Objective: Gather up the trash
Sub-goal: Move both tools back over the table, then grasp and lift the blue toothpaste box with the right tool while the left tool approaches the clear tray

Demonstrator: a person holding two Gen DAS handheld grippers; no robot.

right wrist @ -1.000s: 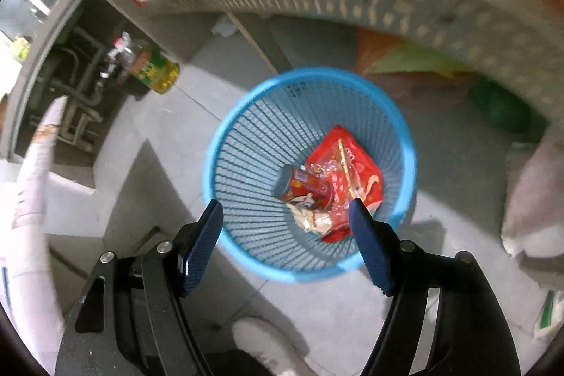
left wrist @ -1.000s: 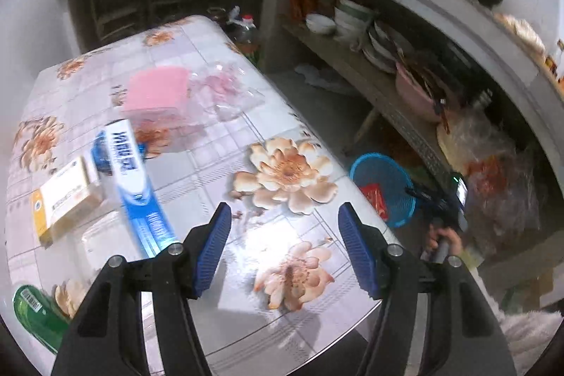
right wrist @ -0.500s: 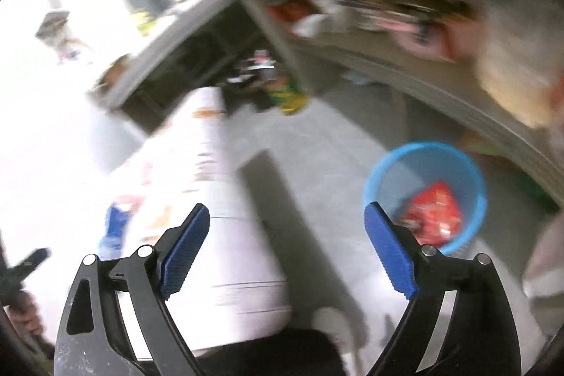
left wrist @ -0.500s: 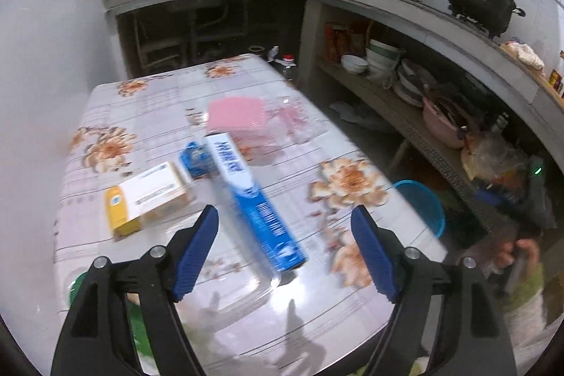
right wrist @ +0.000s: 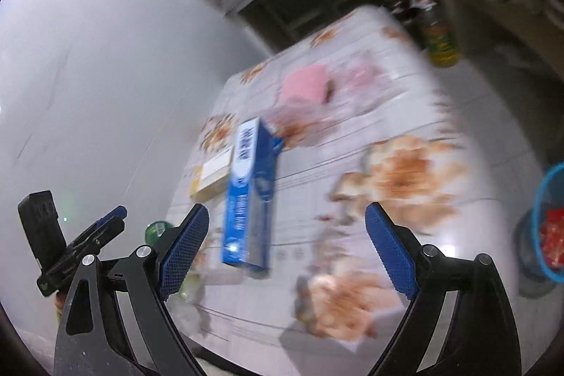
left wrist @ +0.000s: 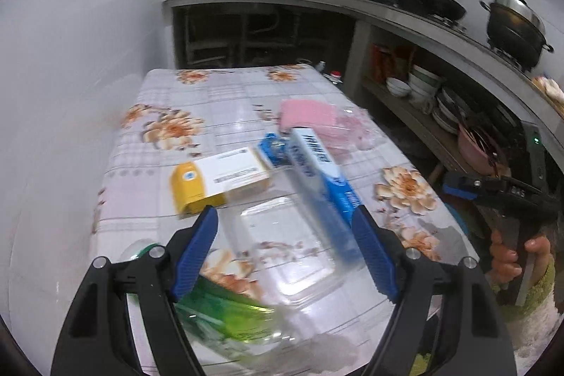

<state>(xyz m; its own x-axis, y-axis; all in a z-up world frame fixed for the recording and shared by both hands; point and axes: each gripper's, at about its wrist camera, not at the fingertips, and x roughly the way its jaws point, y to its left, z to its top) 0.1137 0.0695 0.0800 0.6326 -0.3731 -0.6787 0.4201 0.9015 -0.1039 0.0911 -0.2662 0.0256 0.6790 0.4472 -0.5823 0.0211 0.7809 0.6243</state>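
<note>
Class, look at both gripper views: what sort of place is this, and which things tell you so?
Most likely a home kitchen. A lidded pot sits on the stove counter, bowls and plates are stacked on the shelf beneath, and a table with a flowered cover holds boxes and wrappers.

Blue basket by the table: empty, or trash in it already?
Not empty: red wrapper shows inside the blue basket at the right wrist view's edge; other contents cannot be told.
</note>
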